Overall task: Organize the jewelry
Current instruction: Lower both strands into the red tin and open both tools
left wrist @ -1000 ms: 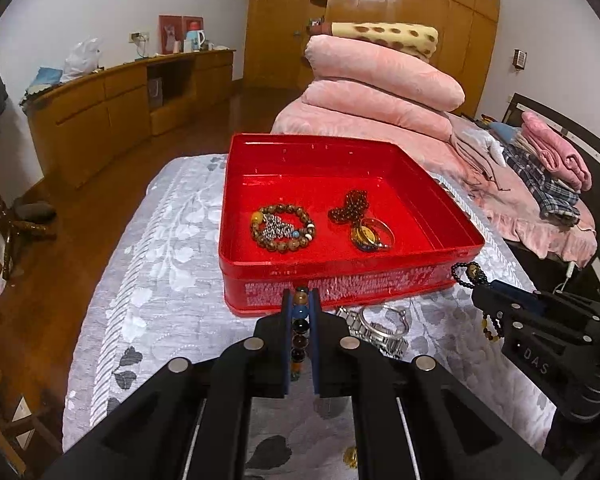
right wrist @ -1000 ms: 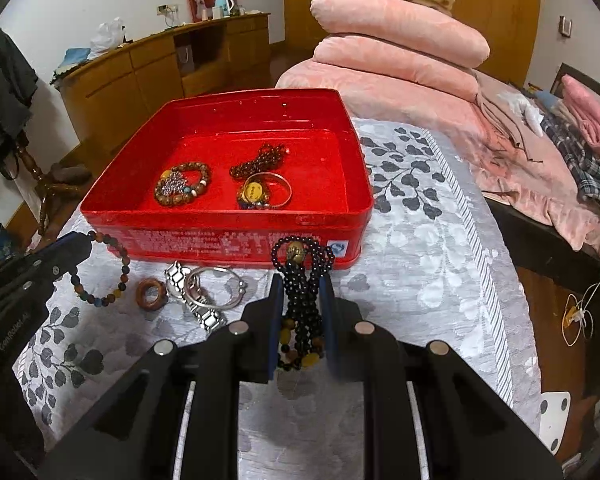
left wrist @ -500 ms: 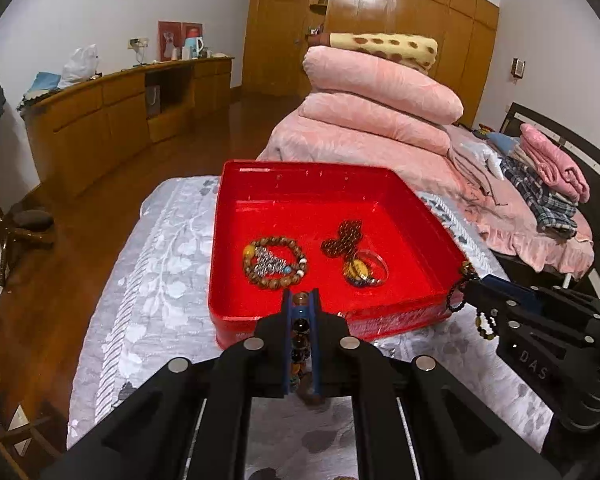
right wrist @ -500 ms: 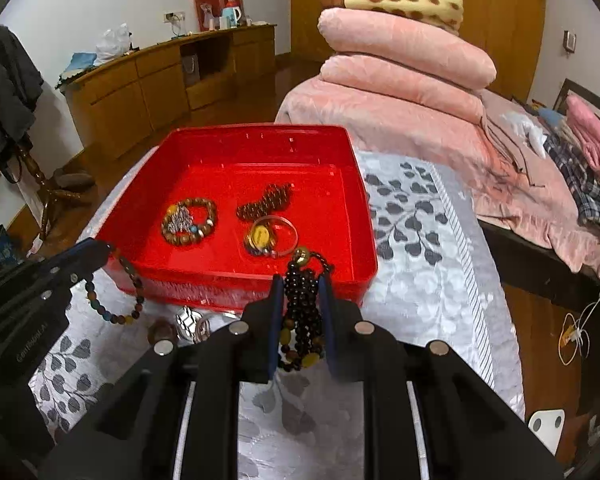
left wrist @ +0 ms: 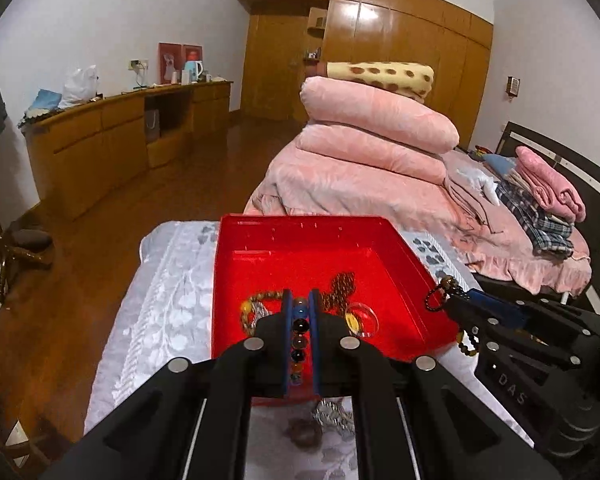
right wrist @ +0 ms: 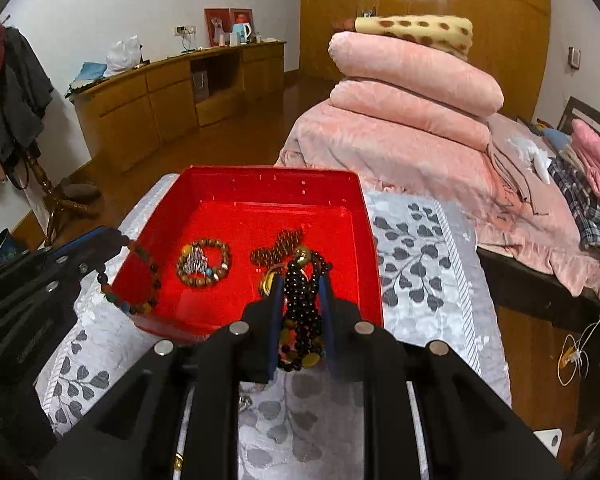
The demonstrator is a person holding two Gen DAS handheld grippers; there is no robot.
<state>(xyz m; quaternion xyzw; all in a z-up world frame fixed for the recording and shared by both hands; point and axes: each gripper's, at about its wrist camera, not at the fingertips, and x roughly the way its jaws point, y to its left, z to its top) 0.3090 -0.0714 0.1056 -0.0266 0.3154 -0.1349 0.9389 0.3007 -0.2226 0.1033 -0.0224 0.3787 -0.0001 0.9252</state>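
Bedroom table under grey leaf-patterned cloth. "DAS" marks the right gripper, pinching black beads; left gripper pinches a multicoloured bead bracelet. Both now higher, over the red tin.

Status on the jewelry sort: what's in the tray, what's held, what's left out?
Done: the red tray already holds a brown bead bracelet, a dark red strand and a gold ring.

In hand: left tongs are shut on a mixed-bead bracelet; right tongs are shut on a black bead bundle, both above the tray's near edge.

Left: a metal watch and a brown ring on the cloth.
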